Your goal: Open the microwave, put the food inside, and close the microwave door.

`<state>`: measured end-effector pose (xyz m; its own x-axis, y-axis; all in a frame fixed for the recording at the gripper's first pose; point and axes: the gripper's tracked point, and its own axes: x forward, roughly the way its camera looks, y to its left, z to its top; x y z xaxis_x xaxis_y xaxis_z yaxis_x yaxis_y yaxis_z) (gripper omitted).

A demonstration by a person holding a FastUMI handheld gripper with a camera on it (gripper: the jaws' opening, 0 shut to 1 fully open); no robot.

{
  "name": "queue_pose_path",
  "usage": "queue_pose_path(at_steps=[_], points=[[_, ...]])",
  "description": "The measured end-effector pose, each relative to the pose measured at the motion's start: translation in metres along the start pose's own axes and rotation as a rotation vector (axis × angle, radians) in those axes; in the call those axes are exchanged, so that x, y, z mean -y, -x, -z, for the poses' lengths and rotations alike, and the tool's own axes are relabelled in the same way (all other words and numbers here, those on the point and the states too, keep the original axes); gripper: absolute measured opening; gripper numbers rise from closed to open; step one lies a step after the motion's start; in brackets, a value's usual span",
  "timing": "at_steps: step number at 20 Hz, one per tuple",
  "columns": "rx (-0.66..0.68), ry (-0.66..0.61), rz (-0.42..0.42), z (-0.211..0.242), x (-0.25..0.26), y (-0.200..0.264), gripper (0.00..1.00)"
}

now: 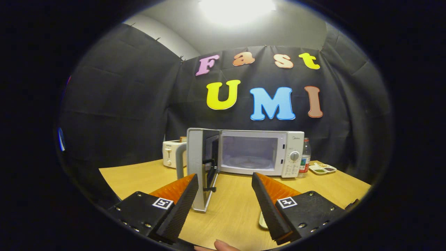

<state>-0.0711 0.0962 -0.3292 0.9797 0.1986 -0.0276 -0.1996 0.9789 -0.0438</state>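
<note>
A white microwave (258, 153) stands at the back of the wooden table (237, 205). Its door (197, 167) is swung wide open toward me, edge-on, and the lit cavity (249, 153) with its turntable is empty. My gripper (224, 205) is open with nothing between its fingers, hovering over the table in front of the microwave; the left finger is just beside the door's lower end. A pale object (262, 220), perhaps a plate's rim, peeks out by the right finger, mostly hidden.
A white toaster (170, 153) stands left of the microwave behind the door. A plastic bottle (305, 155) and a small white divided dish (322, 169) sit to its right. A fingertip (224, 245) shows beneath the gripper.
</note>
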Motion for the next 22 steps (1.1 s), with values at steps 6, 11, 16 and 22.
queue_pose_path(at_steps=[6,11,16,22], points=[[-0.116,0.031,0.127,0.051,0.085,0.007,0.95],[-0.231,-0.009,0.169,0.093,0.124,0.004,0.95],[-0.34,-0.118,0.173,0.128,0.139,-0.002,0.95],[-0.411,-0.076,0.174,0.146,0.136,-0.008,0.95]])
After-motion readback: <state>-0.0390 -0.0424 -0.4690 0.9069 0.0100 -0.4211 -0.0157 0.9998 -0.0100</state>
